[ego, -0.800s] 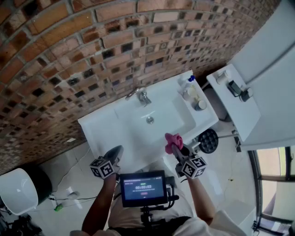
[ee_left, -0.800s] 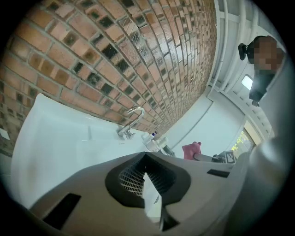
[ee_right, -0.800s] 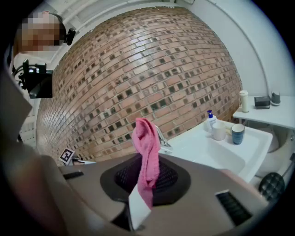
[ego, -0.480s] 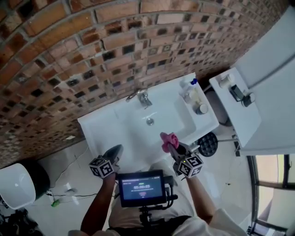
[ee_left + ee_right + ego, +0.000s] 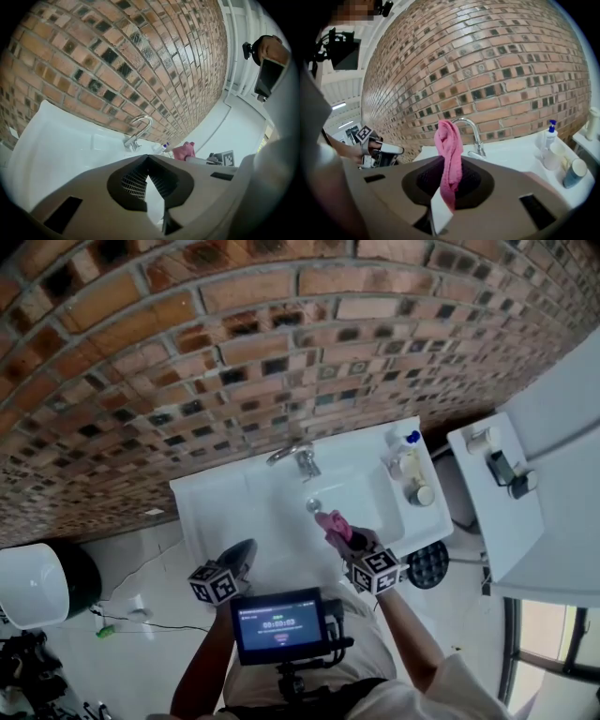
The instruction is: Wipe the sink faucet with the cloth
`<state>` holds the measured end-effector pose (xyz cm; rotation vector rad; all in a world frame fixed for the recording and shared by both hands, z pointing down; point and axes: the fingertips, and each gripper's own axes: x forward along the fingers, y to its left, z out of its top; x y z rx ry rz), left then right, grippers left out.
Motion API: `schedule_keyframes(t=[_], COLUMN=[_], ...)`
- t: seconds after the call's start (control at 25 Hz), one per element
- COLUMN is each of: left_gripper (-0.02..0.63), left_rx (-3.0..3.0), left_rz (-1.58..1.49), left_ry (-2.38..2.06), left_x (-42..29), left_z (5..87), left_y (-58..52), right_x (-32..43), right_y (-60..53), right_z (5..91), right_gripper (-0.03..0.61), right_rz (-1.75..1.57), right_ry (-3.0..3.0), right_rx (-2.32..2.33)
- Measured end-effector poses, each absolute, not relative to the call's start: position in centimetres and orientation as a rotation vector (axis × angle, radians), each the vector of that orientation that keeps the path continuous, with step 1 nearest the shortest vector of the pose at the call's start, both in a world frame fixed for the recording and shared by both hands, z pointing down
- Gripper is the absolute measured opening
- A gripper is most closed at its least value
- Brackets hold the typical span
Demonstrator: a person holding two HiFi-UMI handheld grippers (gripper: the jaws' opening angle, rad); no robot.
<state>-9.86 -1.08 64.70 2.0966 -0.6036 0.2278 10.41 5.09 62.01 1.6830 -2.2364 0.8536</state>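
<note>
The chrome faucet (image 5: 294,457) stands at the back rim of the white sink (image 5: 211,501), against the brick wall. It also shows in the left gripper view, where the faucet (image 5: 137,133) curves over the basin, and in the right gripper view, the faucet (image 5: 474,136) just behind the cloth. My right gripper (image 5: 341,532) is shut on the pink cloth (image 5: 332,523), held over the basin in front of the drain; the cloth (image 5: 449,157) stands up between the jaws. My left gripper (image 5: 237,557) hovers at the sink's front left edge, jaws closed together with nothing in them.
Bottles and a cup (image 5: 409,468) crowd the sink's right ledge; the pump bottle (image 5: 549,138) is nearest. A white cabinet (image 5: 506,493) stands to the right, a white bin (image 5: 33,582) to the left. A screen (image 5: 279,622) hangs at my chest.
My right gripper has carried the pink cloth forward and left, from the sink's front edge to over the basin near the drain. The left gripper has barely moved.
</note>
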Motion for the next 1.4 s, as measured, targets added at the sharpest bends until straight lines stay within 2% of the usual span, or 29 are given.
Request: schedule_keyframes(t=[0.6,1.08,1.4], left_gripper=[-0.008,-0.008,-0.008], left_rx=[2.066,2.048,2.011], left_rz=[0.278,0.301,0.309], left_ry=[-0.765,-0.858,-0.921], left_x=[-7.5,-6.0,-6.0], left_z=[63.7,63.1,63.3], left_y=[-1.6,-2.0,-2.0], right_x=[10.4,11.6,12.5], right_y=[-3.0,-7.8,-9.6], right_z=[72.1,79.6,81.0], right_gripper=[0.063,0.063,0.063], right_rz=[0.912,0.99,1.072], right_ry=[-2.221,-2.117,-2.083], right_rx=[1.338,1.261,1.281])
